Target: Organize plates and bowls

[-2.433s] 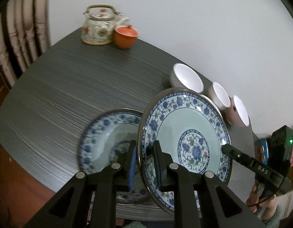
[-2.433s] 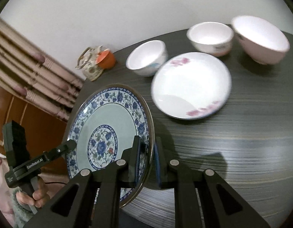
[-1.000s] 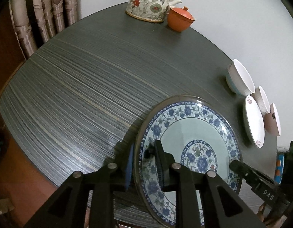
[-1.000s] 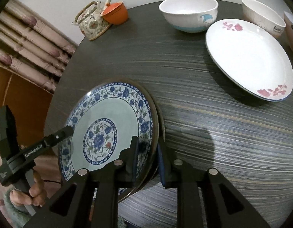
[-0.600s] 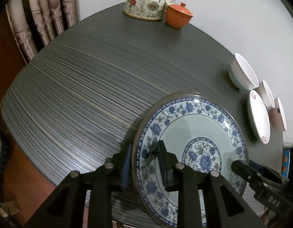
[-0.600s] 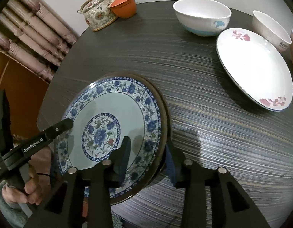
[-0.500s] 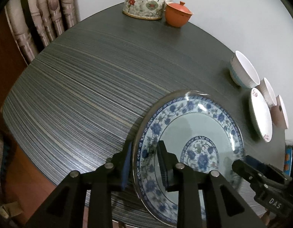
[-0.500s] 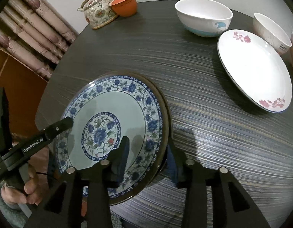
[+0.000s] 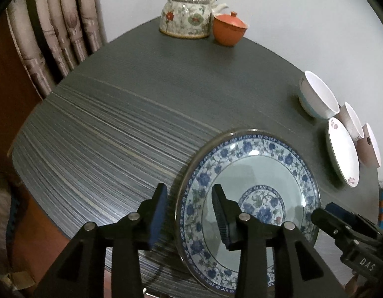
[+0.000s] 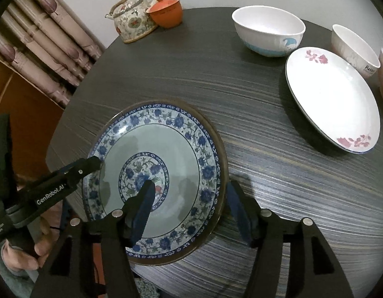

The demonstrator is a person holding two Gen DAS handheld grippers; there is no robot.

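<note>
Blue-and-white floral porcelain plate [image 10: 151,173], round, with a pale celadon well, a flower medallion at its centre and a dark metallic rim, lies flat at the near edge of the worktop [image 10: 241,99], on a second plate of which only a sliver of rim shows. The worktop is a round, dark grey tabletop with fine streaked grain. A plain white wall stands behind it, with beige patterned curtains [image 10: 42,24] and brown wood panelling at the left. At the far right sit a white shallow plate with pink flower sprays [image 10: 335,104], a white bowl with a pale blue base [image 10: 268,34] and a smaller white cup with lettering [image 10: 352,47]; a further pinkish bowl is cut off by the frame edge. At the back stand a flowered teapot with a wicker handle [image 9: 186,19] and, just beside it, an orange lidded cup [image 9: 229,31].

The right gripper [image 10: 189,211] has just been opening; its jaws stand apart, straddling the plate's right rim without pressing it. The left gripper [image 9: 189,213] has also just been opening, its jaws apart astride the left rim. A hand [image 10: 22,248] holds the left gripper's handle, partly out of frame.
</note>
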